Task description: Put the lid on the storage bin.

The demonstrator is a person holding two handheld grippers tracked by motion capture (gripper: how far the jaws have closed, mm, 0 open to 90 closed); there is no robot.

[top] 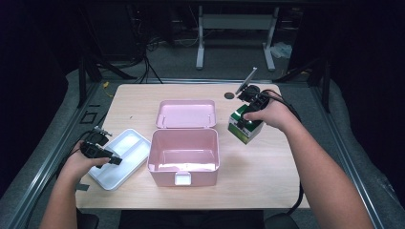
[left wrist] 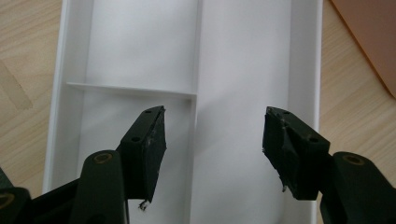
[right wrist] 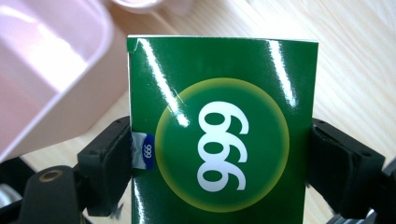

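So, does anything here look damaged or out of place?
Only small wear: the left claw has frayed, peeling pad edges. The green box sits straight in the right claw.

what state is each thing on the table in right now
pink box: open, nothing in it, lid tipped back behind
white tray: flat on the table, compartments bare
green carton: clamped between the right gripper's fingers, beside the pink box
left gripper: open, over the white tray, holding nothing
right gripper: shut on the green carton
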